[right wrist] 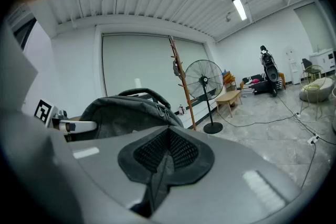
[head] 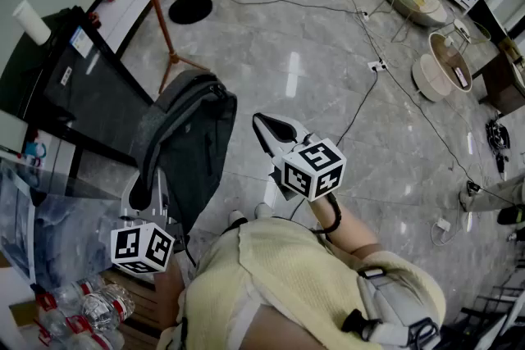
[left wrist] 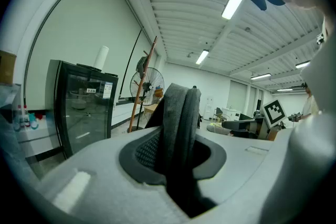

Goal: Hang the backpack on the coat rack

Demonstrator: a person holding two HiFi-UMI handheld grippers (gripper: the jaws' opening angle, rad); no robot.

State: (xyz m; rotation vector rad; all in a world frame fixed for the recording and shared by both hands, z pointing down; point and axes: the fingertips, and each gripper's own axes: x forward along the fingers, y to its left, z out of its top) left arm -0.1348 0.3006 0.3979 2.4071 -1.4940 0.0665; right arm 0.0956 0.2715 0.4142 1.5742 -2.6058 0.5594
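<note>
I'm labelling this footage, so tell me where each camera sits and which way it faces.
Head view: on the head, facing down; backpack, left gripper, right gripper, forearm.
Left gripper view: along jaws shut on the backpack strap.
Right gripper view: along shut, empty jaws toward backpack.
Shared: both gripper views show coat rack and fan.

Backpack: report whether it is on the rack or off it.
Off. The left claw is shut on the strap of the backpack; the rack stands well apart, beyond it.
</note>
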